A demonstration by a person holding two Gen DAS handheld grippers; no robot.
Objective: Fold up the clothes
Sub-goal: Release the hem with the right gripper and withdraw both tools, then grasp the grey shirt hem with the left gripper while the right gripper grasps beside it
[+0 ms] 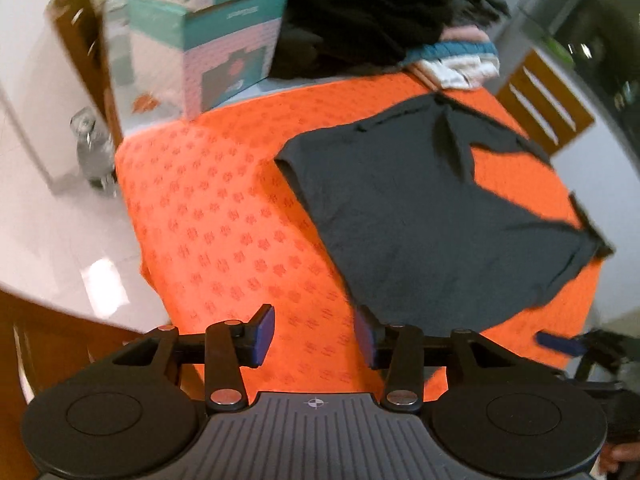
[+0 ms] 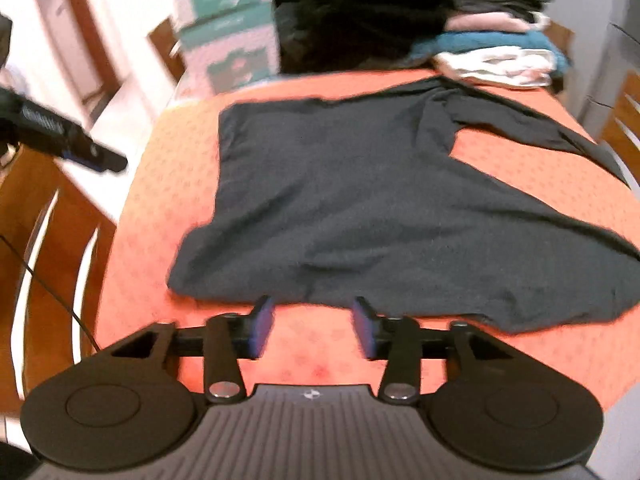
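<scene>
A dark grey T-shirt (image 1: 432,208) lies spread flat on the orange patterned tablecloth (image 1: 208,208), one sleeve reaching toward the far right. My left gripper (image 1: 316,332) hovers over bare cloth just left of the shirt's near edge, open, with nothing between its blue pads (image 1: 264,330). In the right wrist view the same shirt (image 2: 360,208) fills the table's middle. My right gripper (image 2: 314,326) sits at the shirt's near hem, open, only orange cloth between its fingers. The other gripper (image 2: 80,148) shows at the left, off the table's edge.
A heap of dark clothes (image 1: 372,12) and folded light and teal garments (image 1: 456,60) sit at the table's far end. Teal and pink boxes (image 1: 224,40) stand far left. Wooden chairs (image 1: 548,104) (image 2: 52,240) flank the table. A glass bottle (image 1: 94,148) stands on the floor.
</scene>
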